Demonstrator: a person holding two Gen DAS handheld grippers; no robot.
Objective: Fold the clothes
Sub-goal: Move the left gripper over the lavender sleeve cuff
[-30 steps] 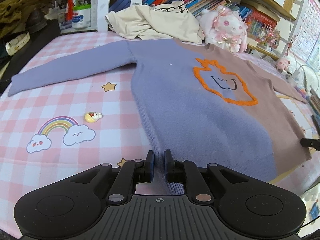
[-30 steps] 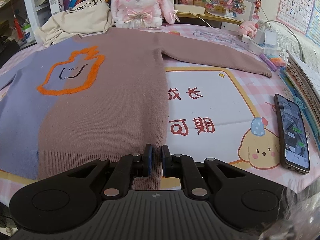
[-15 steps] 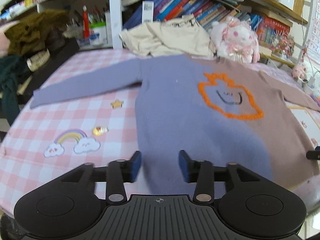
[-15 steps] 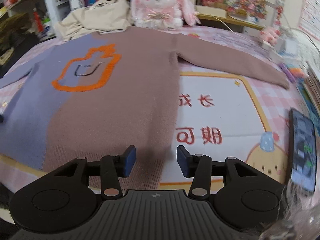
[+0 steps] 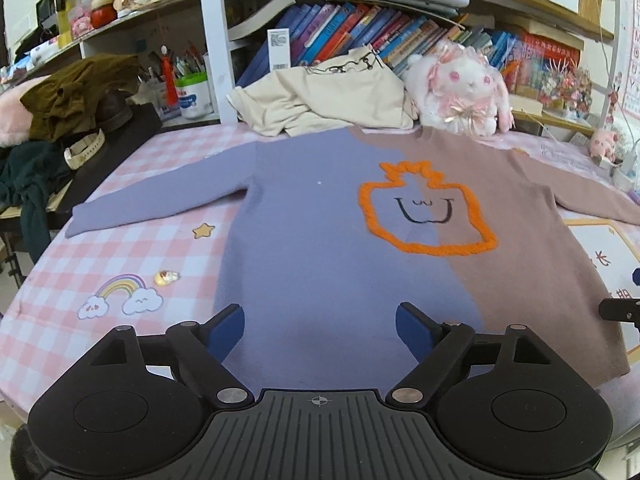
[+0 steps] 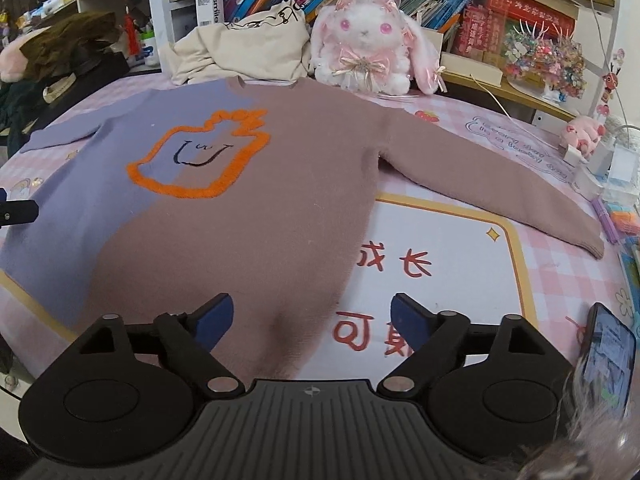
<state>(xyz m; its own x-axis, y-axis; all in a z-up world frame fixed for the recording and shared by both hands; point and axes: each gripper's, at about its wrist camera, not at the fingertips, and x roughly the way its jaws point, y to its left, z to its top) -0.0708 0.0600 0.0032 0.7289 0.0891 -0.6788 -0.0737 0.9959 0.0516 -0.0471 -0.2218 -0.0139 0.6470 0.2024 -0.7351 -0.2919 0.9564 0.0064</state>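
A two-tone sweater (image 5: 320, 240) (image 6: 248, 216), lilac on one half and mauve-brown on the other with an orange outlined motif on the chest, lies flat and face up on the pink checked table cover, both sleeves spread out sideways. My left gripper (image 5: 320, 330) hovers above the lilac hem, its jaws opening wide and its blue pads clear of the knit. My right gripper (image 6: 310, 320) hangs over the mauve hem corner, jaws likewise opening with no cloth pinched between them. The tip of the right gripper shows at the right edge of the left wrist view.
A cream garment (image 5: 328, 96) and a white plush rabbit (image 6: 366, 54) sit at the sweater's collar, bookshelves behind. A phone (image 6: 608, 356) lies near the front right; boxes and pens (image 6: 616, 184) past the right sleeve. Dark clothes (image 5: 60, 100) heap at the left. A small charm (image 5: 166, 277) rests on the cover.
Both grippers went from shut at the sweater's hem to wide open, letting the hem go. Both have pulled back and lifted, so more of the sweater and shelves shows.
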